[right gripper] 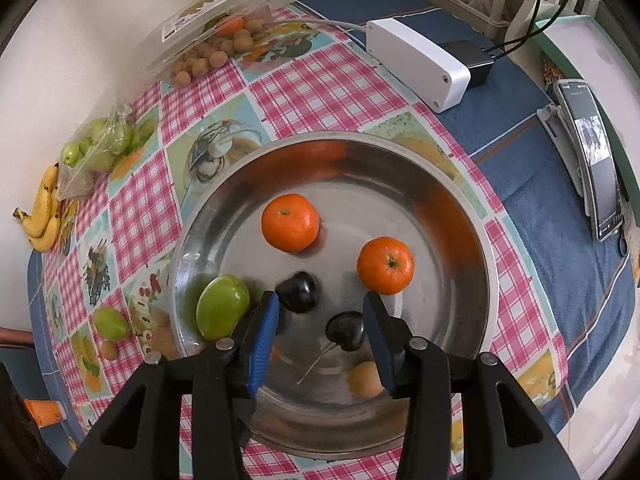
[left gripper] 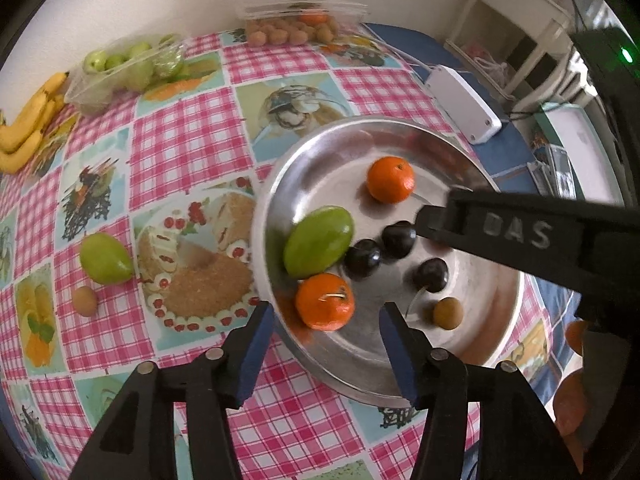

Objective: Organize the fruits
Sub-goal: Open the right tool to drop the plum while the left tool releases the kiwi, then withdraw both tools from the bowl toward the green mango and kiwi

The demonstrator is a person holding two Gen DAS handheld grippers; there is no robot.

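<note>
Left wrist view, nearest first: left gripper (left gripper: pixel 328 320) hanging part-open over the near rim of the metal tray (left gripper: pixel 472 360), pads clear of everything, holding nothing. Sitting just ahead of its fingertips, inside the tray: a near tangerine (left gripper: pixel 325 301), not touching either pad. Lying a bit further in: a green mango (left gripper: pixel 319 240), three dark cherries (left gripper: pixel 431 275) and a small brown longan (left gripper: pixel 448 312). Showing beyond those: a second tangerine (left gripper: pixel 391 179).

Right wrist view: right gripper (right gripper: pixel 320 312) pointing steeply down into the same tray, jaws part-open. Resting between the pads: one stemmed cherry (right gripper: pixel 346 330), close to the right pad but apparently not pinched; nothing gripped. Looking like both releases done, judging from the fruit lying loose on the tray.

Waiting outside the tray on the desk (left gripper: pixel 192 140): another green mango (left gripper: pixel 105 258) and a loose longan (left gripper: pixel 84 300), both well to the left of the tray. Sitting at the far edge: banana bunch (left gripper: pixel 28 124), bag of green fruit (left gripper: pixel 128 66), clear box of longans (left gripper: pixel 292 20).

Next move, as a guess: lifting clear and going left for the loose mango or longan. Needing wider jaws for the mango, and a light squeeze on the longan.
</note>
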